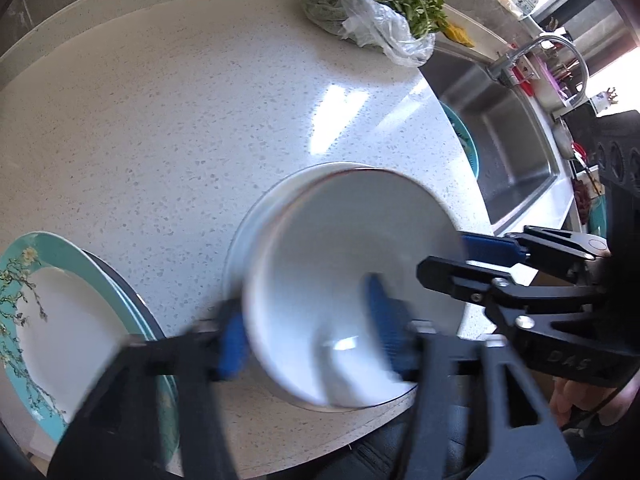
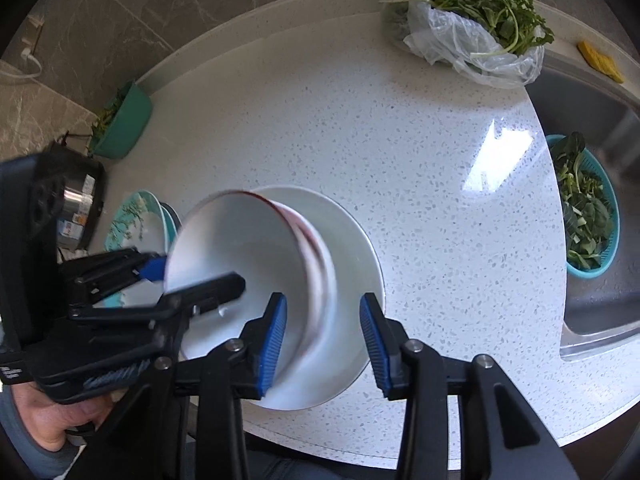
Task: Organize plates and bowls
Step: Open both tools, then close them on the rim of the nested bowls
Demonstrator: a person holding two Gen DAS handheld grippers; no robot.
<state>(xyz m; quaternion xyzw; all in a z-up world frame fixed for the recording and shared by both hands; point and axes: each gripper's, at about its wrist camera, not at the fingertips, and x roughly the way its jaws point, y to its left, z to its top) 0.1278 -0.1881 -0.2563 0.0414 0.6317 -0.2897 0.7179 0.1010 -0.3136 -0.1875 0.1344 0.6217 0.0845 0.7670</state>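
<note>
A white ceramic bowl with a dark red rim line (image 2: 248,264) sits tilted over a plain white round plate (image 2: 352,240) near the front edge of the speckled white stone counter (image 2: 360,120). The left gripper (image 1: 312,328) straddles the bowl's near-left wall, one blue ribbed pad outside and one inside; its view is blurred, so whether the pads press cannot be told. The right gripper (image 2: 323,340) has one pad inside the bowl and one out over the plate, with clear gaps either side of the wall, so it stands partly open and grips nothing.

Only the left wrist view shows the chrome tap (image 1: 536,52) over the steel sink (image 1: 516,148), and embossed letters on the other gripper's body, too soft to read. Only the right wrist view shows a black cooker with an unreadable label (image 2: 76,200) and a green tub of leaves (image 2: 124,124) at far left.

A teal floral plate (image 1: 52,320) lies left of the bowl. A clear plastic bag (image 2: 472,40) holds leafy greens, and a teal colander (image 2: 588,208) in the sink holds cut leaves.
</note>
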